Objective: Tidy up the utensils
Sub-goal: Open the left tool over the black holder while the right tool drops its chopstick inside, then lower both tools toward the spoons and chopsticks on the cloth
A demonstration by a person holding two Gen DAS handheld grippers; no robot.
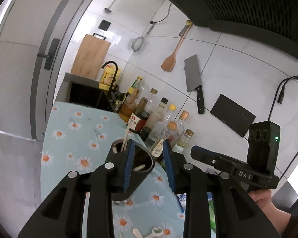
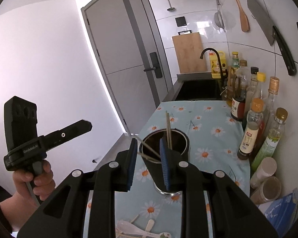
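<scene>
Two handheld grippers are held side by side, the left gripper (image 1: 148, 164) and right gripper (image 2: 148, 163) with jaws parted, nothing pinched.

"DAS" marks the right gripper (image 1: 196, 151); "GenRobot.AI" the left gripper (image 2: 85, 126).

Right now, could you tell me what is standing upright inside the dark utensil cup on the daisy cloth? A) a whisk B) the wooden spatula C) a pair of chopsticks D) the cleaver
C: a pair of chopsticks rises out of the utensil cup, while the cleaver and wooden spatula hang on the tiled wall.
</scene>
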